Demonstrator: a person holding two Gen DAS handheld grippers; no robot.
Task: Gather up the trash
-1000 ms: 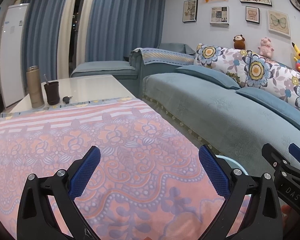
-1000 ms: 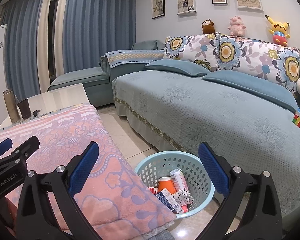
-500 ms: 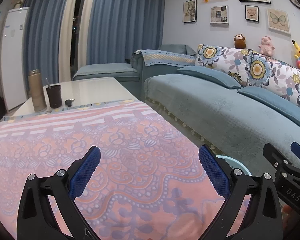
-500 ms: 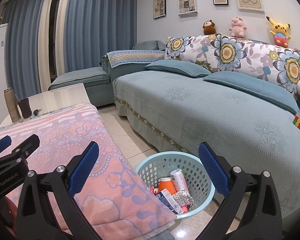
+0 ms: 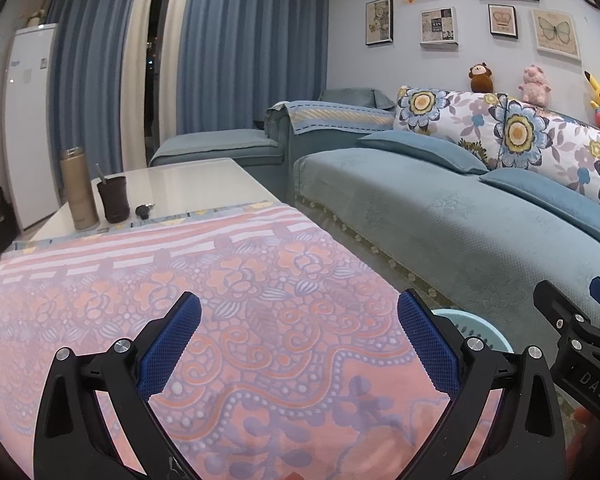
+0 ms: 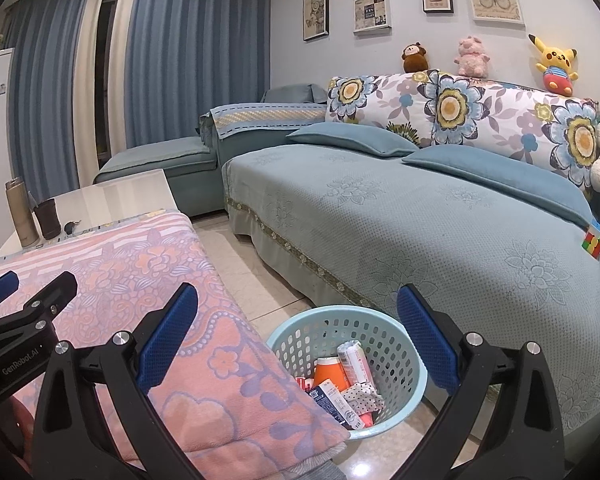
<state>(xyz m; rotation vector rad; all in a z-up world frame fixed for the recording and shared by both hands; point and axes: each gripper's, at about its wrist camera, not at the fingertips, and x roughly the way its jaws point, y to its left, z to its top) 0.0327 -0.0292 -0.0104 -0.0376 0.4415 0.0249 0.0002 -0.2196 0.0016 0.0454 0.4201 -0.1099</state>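
Right gripper [image 6: 298,344] spread, basket [image 6: 414,396] below, blanket [image 6: 140,280] beside

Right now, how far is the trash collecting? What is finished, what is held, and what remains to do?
Done: several pieces of trash, among them an orange bottle, lie in the light blue basket on the floor beside the table. In hand: nothing; the left gripper and right gripper are both open and empty. Left: no loose trash shows on the pink blanket, so the job looks nearly or fully done.
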